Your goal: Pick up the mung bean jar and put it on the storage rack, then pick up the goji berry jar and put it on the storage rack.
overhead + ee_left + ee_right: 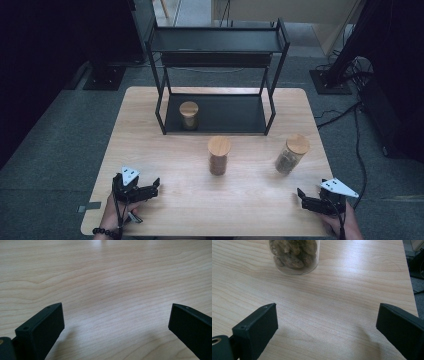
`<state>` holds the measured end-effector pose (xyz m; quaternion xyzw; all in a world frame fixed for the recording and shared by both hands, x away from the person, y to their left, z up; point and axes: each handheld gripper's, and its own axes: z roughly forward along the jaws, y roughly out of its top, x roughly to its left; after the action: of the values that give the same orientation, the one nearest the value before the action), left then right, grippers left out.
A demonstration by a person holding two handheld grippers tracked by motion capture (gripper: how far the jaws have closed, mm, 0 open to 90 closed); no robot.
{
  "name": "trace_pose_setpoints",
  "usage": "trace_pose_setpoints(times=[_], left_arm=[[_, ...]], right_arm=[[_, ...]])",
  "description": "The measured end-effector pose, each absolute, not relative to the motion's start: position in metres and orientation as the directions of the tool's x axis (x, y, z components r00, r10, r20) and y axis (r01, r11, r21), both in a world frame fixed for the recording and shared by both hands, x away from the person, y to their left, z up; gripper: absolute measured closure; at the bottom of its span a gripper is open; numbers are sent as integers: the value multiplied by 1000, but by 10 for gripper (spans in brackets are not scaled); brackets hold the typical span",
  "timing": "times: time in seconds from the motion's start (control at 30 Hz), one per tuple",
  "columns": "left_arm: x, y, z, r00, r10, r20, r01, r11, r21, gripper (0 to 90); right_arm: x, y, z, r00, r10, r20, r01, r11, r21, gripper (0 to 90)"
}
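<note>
Three glass jars with wooden lids are in the high view. One jar (189,115) stands on the lower shelf of a black rack (218,75). A jar with brown contents (219,155) stands mid-table, and a jar of lumpy brownish pieces (292,153) stands to its right. That last jar's base (294,255) is ahead of my right gripper (325,317), whose jaws stand wide apart over bare wood. My right gripper (301,195) rests at the table's front right. My left gripper (153,186) lies at the front left, open, with nothing between its jaws (115,320).
The wooden table (165,200) stands on grey carpet. The rack takes up the back middle of the table, with an upper shelf above the lower one. Cables and a stand base lie on the floor to the right. The table's right edge (412,290) is close to my right gripper.
</note>
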<state>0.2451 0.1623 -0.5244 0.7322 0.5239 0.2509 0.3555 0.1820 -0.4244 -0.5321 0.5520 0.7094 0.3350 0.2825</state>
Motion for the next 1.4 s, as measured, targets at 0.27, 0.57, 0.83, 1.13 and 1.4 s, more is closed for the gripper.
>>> trace_pose_setpoints(times=[0.27, 0.57, 0.83, 1.13, 1.4], left_arm=[[241, 177, -524, 306, 952, -21, 594, -173, 786, 5], [240, 185, -524, 310, 949, -56, 598, -149, 787, 6], [240, 185, -524, 323, 945, -52, 595, -160, 788, 5], [239, 184, -524, 335, 941, -54, 595, -166, 786, 6], [240, 183, -525, 348, 936, -48, 597, -182, 781, 6]], right_arm=[[182, -424, -532, -232, 972, -35, 596, 171, 784, 34], [182, -424, -532, -230, 972, -36, 599, 171, 782, 35], [181, -424, -532, -225, 973, -44, 589, 172, 789, 35], [180, -423, -531, -207, 978, -17, 584, 137, 800, 41], [176, -419, -531, -220, 975, 0, 570, 129, 811, 44]])
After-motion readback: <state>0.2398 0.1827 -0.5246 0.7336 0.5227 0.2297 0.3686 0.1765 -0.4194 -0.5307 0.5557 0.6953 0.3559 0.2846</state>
